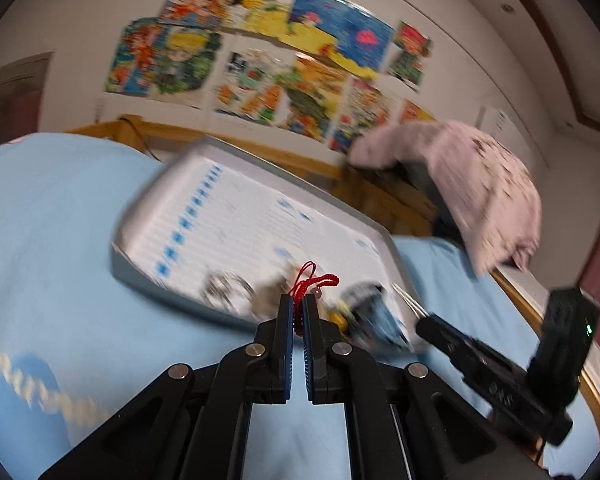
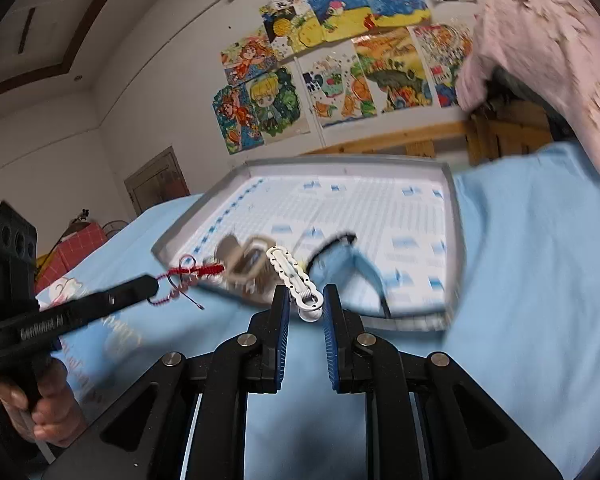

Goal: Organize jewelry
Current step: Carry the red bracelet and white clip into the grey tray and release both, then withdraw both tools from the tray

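Observation:
My left gripper (image 1: 298, 300) is shut on a red braided cord bracelet (image 1: 314, 282), which also shows in the right wrist view (image 2: 192, 273) hanging from the left gripper (image 2: 150, 285). My right gripper (image 2: 306, 298) is shut on a white wavy hair clip (image 2: 296, 282), held by its spring end. Both hold their pieces above the near edge of a grey tray (image 1: 140, 276), also in the right wrist view (image 2: 454, 216). Blurred jewelry (image 1: 228, 288) and a beige piece (image 2: 242, 258) lie on its near part. The right gripper shows in the left wrist view (image 1: 424, 322).
The tray lies on a light-blue sheet (image 2: 532, 280) over a bed with a wooden frame (image 1: 172, 130). A pink garment (image 1: 472, 184) hangs over the frame at the right. Drawings (image 2: 340, 60) cover the wall behind. A blue-and-black item (image 2: 340, 256) lies on the tray.

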`<action>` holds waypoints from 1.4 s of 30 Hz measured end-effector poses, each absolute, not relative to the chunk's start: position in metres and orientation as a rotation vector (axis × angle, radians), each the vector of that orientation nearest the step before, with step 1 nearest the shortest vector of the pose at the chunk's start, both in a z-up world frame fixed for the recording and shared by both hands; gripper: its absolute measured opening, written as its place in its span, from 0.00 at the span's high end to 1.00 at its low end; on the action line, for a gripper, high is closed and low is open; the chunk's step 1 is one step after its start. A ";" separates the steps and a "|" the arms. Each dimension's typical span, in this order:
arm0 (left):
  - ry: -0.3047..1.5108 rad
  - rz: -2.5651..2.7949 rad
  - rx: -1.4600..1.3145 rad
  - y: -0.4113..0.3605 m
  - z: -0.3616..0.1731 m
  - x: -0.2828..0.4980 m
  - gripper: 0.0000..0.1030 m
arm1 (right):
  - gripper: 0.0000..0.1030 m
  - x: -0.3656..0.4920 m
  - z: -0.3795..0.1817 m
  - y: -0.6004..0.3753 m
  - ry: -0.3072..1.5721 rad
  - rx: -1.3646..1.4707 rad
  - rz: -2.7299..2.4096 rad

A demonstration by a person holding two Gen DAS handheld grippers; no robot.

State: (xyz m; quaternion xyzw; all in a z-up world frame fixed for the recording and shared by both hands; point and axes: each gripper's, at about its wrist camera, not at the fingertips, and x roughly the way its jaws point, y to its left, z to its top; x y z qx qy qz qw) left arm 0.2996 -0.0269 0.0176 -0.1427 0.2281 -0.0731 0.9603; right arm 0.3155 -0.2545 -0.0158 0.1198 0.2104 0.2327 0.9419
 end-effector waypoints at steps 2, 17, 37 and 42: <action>0.481 -0.126 -0.265 -0.022 0.016 0.315 0.95 | 0.86 0.330 -0.011 -0.245 0.427 0.230 0.467; 0.580 -0.090 -0.325 0.003 -0.012 0.348 0.95 | 0.85 0.367 -0.018 -0.192 0.540 0.121 0.430; 0.505 -0.035 -0.254 -0.007 0.005 0.313 0.37 | 0.62 0.327 -0.001 -0.224 0.369 0.191 0.335; 0.469 -0.017 -0.247 -0.001 0.011 0.292 0.06 | 0.52 0.310 0.006 -0.230 0.343 0.168 0.283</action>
